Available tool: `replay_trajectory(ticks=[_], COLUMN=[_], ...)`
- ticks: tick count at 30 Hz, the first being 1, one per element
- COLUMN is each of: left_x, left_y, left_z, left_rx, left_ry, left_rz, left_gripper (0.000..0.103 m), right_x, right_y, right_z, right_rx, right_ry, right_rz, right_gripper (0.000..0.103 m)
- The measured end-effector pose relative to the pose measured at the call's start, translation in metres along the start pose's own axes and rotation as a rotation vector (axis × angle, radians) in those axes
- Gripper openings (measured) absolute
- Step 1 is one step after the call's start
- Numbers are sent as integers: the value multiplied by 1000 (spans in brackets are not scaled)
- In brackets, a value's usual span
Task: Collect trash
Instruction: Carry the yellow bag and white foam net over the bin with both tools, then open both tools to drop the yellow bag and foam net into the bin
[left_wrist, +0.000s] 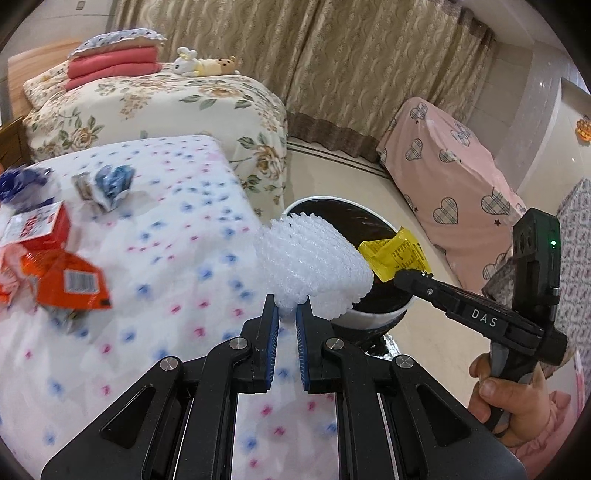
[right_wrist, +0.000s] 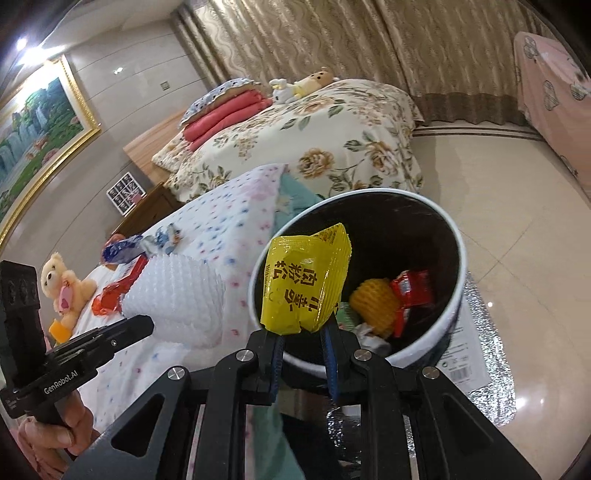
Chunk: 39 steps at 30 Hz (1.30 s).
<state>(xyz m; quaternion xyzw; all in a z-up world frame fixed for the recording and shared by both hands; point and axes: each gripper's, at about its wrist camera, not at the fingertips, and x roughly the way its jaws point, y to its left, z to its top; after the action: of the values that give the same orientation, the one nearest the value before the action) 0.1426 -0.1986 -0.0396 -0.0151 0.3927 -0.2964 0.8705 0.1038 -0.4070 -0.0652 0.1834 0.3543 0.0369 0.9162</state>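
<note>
My left gripper (left_wrist: 287, 308) is shut on a white foam fruit net (left_wrist: 314, 254) and holds it at the near rim of the trash bin (left_wrist: 373, 317), a white bin with a black liner. My right gripper (right_wrist: 303, 332) is shut on a yellow snack packet (right_wrist: 304, 284) and holds it over the bin's rim (right_wrist: 456, 236). The right gripper (left_wrist: 410, 278) with the packet (left_wrist: 397, 254) also shows in the left wrist view. The left gripper (right_wrist: 147, 325) with the net (right_wrist: 181, 295) shows in the right wrist view. A yellow foam net (right_wrist: 375, 301) and a red wrapper (right_wrist: 413, 291) lie in the bin.
More trash lies on the dotted bedcover (left_wrist: 177, 229): an orange wrapper (left_wrist: 70, 284), a red-white box (left_wrist: 37, 225), a blue-white wrapper (left_wrist: 107, 184) and a blue wrapper (left_wrist: 14, 182). A floral bed (left_wrist: 177, 107) stands behind. A pink covered piece (left_wrist: 454, 177) stands right. A teddy bear (right_wrist: 62, 288) sits left.
</note>
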Motion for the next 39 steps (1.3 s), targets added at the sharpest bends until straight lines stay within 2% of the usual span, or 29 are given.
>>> replay_trajectory(ticks=[28, 33, 34, 35, 36, 39], left_x=[56, 61, 61, 61, 61, 58], left_y=[-35, -37, -37, -37, -37, -33], left_z=[25, 25, 25, 25, 24, 23], left_rx=[73, 61, 60, 60, 59, 47], left_ry=[83, 99, 100, 102, 105, 97], left_rz=[-4, -16, -12, -13, -10, 2], left_gripper=[9, 10, 13, 14, 17, 40], right_x=[12, 14, 14, 14, 13, 12], right_y=[-37, -38, -39, -38, -38, -38], right_z=[15, 18, 19, 20, 21, 22], right_rx=[38, 45, 46, 44, 42, 49], right_ry=[18, 24, 23, 22, 19, 13], right_rz=[-48, -49, -47, -55, -59, -64], right_gripper=[19, 24, 29, 39, 42, 50])
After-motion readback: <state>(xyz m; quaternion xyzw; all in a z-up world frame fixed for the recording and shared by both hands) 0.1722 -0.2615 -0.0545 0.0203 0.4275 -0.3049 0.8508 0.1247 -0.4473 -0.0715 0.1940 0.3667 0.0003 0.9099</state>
